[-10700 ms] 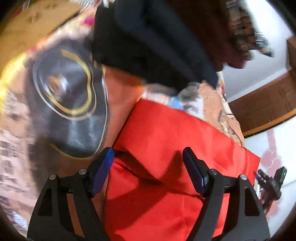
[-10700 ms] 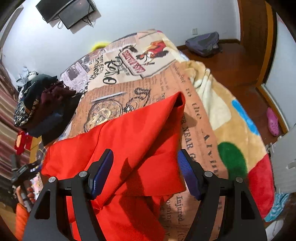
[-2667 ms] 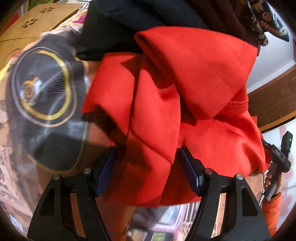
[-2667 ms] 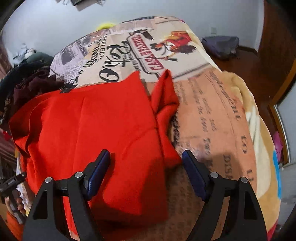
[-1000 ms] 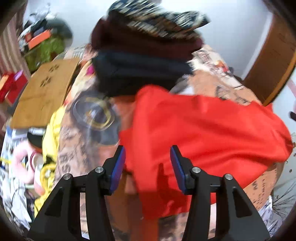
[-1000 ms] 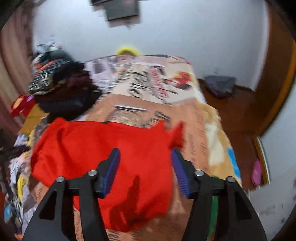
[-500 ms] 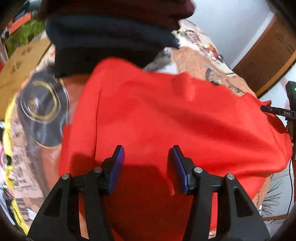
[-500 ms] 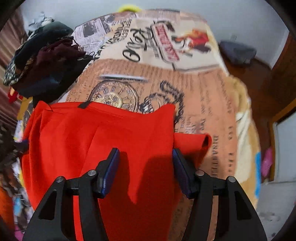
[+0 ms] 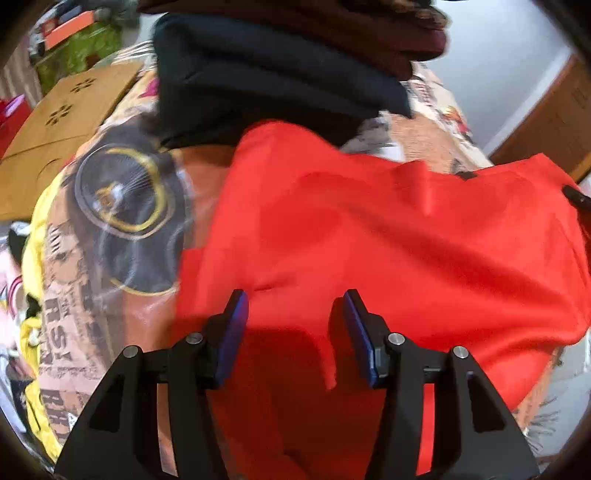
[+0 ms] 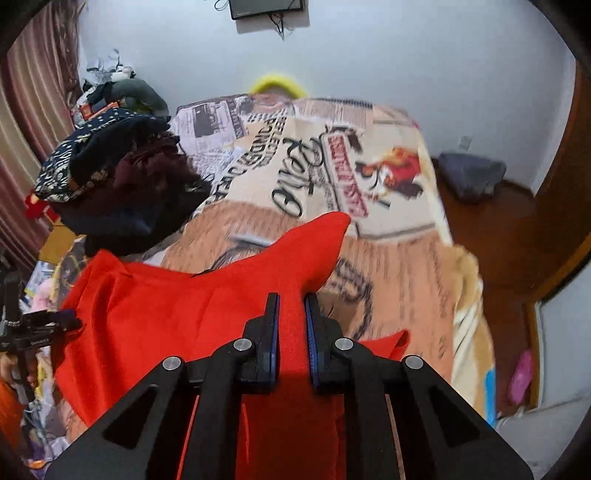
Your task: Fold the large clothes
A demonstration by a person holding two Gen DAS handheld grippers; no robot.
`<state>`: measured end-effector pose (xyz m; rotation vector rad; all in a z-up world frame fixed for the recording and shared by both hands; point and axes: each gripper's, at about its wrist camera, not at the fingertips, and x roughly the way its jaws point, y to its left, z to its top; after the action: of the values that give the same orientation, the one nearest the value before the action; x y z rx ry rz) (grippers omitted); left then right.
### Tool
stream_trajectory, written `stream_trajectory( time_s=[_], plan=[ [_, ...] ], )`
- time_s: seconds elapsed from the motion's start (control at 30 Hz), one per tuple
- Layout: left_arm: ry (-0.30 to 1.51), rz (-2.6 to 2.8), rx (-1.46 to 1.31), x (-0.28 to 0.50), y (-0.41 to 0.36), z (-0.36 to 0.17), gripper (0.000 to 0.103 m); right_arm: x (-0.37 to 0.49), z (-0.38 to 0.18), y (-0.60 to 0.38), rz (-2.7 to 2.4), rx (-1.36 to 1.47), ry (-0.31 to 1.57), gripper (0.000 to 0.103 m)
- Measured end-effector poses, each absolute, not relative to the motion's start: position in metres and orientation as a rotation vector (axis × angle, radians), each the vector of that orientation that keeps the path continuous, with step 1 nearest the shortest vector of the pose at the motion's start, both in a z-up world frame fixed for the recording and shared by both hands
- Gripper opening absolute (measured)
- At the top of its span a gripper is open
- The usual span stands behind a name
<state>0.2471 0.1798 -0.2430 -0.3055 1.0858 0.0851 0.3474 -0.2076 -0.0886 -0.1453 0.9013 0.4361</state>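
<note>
Your right tool (image 10: 290,317) is pinched tight on a ridge of the red garment (image 10: 155,317), pulling a corner up off the bed (image 10: 399,258). Your left tool (image 9: 291,325) hangs low over the same garment (image 9: 369,229) with its jaws wide apart, gripping nothing. A pile of dark clothes (image 9: 266,70) sits just behind it.

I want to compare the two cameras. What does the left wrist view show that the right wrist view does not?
Only the left wrist view shows the open left gripper over the cloth and a brown board. Only the right wrist view shows the right gripper shut on a red fold, and the wall screen. Both show the red garment and the dark clothes pile.
</note>
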Motion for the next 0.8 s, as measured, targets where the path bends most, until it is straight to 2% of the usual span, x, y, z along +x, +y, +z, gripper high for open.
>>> stream_trajectory(
  time_s=[0.17, 0.23, 0.27, 0.4, 0.5, 0.57, 0.63, 0.7, 0.8],
  plan=[
    [1.095, 0.192, -0.197, 0.235, 0.185, -0.256, 0.054, 0.37, -0.141, -0.197, 0.318, -0.289, 1.0, 0.014],
    [1.096, 0.229, -0.163, 0.229, 0.19, -0.26, 0.062, 0.373, -0.159, -0.197, 0.295, -0.345, 1.049, 0.016],
    [1.093, 0.236, -0.162, 0.228, 0.193, -0.26, 0.062, 0.372, -0.163, -0.197, 0.277, -0.375, 1.064, 0.016],
    [1.089, 0.245, -0.201, 0.216, 0.209, -0.257, 0.067, 0.352, -0.145, -0.201, 0.229, -0.425, 1.011, 0.02],
    [1.071, 0.263, -0.202, 0.208, 0.214, -0.248, 0.067, 0.331, -0.117, -0.2, 0.259, -0.396, 0.964, 0.021],
    [1.059, 0.274, -0.198, 0.204, 0.215, -0.24, 0.067, 0.312, -0.095, -0.193, 0.306, -0.369, 0.925, 0.027],
    [1.041, 0.298, -0.177, 0.198, 0.215, -0.23, 0.067, 0.296, -0.082, -0.181, 0.386, -0.332, 0.898, 0.053],
    [1.024, 0.311, -0.169, 0.192, 0.216, -0.223, 0.067, 0.278, -0.076, -0.166, 0.468, -0.307, 0.867, 0.063],
    [1.017, 0.296, -0.215, 0.181, 0.22, -0.213, 0.067, 0.25, -0.078, -0.131, 0.61, -0.321, 0.868, 0.066]
  ],
)
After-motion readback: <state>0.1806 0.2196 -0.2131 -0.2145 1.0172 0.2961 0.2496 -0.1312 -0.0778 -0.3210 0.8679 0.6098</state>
